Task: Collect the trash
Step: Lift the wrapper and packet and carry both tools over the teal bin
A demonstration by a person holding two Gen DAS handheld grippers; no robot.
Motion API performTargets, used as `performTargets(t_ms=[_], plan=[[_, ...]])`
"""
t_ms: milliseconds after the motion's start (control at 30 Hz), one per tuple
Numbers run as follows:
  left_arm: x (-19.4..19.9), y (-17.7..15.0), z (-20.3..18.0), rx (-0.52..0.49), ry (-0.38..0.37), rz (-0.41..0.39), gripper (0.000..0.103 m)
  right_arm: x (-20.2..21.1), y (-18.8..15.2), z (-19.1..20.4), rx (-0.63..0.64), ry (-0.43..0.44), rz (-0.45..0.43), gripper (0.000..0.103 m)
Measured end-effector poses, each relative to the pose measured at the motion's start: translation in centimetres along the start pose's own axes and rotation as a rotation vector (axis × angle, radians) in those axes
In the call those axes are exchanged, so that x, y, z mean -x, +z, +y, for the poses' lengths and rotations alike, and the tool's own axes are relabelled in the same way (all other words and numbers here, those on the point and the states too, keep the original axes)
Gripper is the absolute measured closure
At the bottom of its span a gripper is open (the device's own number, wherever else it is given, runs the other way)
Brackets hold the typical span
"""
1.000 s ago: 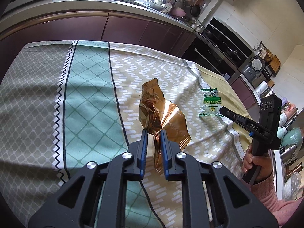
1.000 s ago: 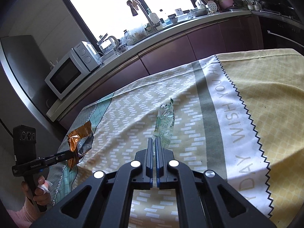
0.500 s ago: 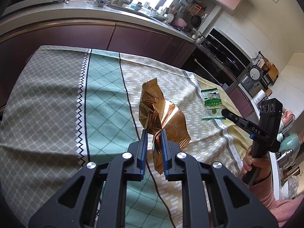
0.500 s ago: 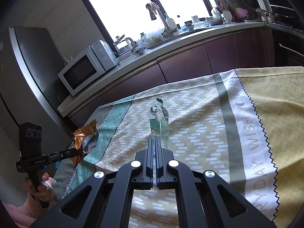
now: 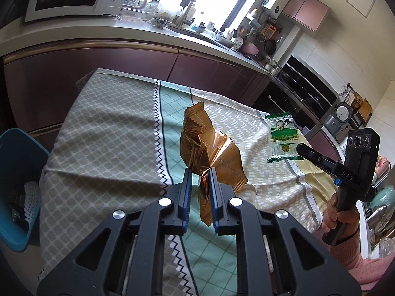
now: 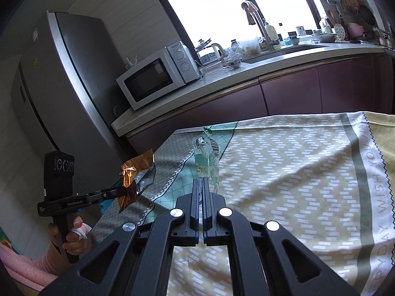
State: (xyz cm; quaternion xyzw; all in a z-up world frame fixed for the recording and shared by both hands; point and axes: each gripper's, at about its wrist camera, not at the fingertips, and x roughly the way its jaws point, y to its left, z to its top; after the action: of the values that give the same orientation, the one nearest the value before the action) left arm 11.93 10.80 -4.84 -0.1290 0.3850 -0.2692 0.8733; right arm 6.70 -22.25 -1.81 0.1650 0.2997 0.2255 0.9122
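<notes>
Wrappers [image 5: 209,148] lifted higher, blue bin [image 5: 17,172] alongside

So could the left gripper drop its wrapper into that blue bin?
Probably yes: the left gripper holds the gold wrapper, and the blue bin stands open beside the table with nothing between.

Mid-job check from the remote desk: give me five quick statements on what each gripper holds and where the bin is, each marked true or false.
1. The left gripper is shut on the gold wrapper. True.
2. The right gripper hangs with nothing in it. False: it is shut on the green-and-clear wrapper.
3. Both wrappers lie flat on the tablecloth. False: both are lifted clear of it.
4. A blue bin stands beside the table's left edge in the left wrist view. True.
5. The microwave sits on the table. False: it is on the counter.
</notes>
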Motion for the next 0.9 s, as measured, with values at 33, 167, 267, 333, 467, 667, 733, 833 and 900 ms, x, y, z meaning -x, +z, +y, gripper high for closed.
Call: performTargets(t_ms=[33,167,267,333,467,667,733,833,900], plan=[[0.5,-0.1,0.5,0.007,0.007,-0.007,0.089,-0.5,0.1,0.6,0.007,0.016,0.005,0.102],[2.8,-0.4,2.4,0.033,0.043,-0.034,0.089,-2.3,0.2,2.8,0.033,0.071,0.027,0.102],[4.6,-0.8,4.1,0.058,0.068,-0.056,0.089,-3.8,0.2,4.8,0.058,0.110,0.051,0.102],[5.7,-1.0,5.3,0.074,0.087,-0.071,0.089,-4.8,0.1,6.0,0.076,0.135,0.066,0.102],[8.0,-1.6,7.6,0.112,0.127,-0.098,0.089,-6.6,0.1,8.5,0.111,0.185,0.096,0.102],[11.1,-2.0,10.7,0.155,0.185,-0.136,0.089,-9.3,-0.6,12.4,0.166,0.255,0.146,0.102],[12.0,-2.2,11.5,0.162,0.210,-0.149,0.089,-10.2,-0.7,13.6,0.180,0.277,0.163,0.102],[13.2,-2.5,12.5,0.174,0.237,-0.165,0.089,-11.4,-0.9,15.4,0.200,0.302,0.185,0.102],[13.9,-2.7,13.3,0.181,0.254,-0.174,0.089,-12.2,-1.0,16.4,0.210,0.319,0.199,0.102]])
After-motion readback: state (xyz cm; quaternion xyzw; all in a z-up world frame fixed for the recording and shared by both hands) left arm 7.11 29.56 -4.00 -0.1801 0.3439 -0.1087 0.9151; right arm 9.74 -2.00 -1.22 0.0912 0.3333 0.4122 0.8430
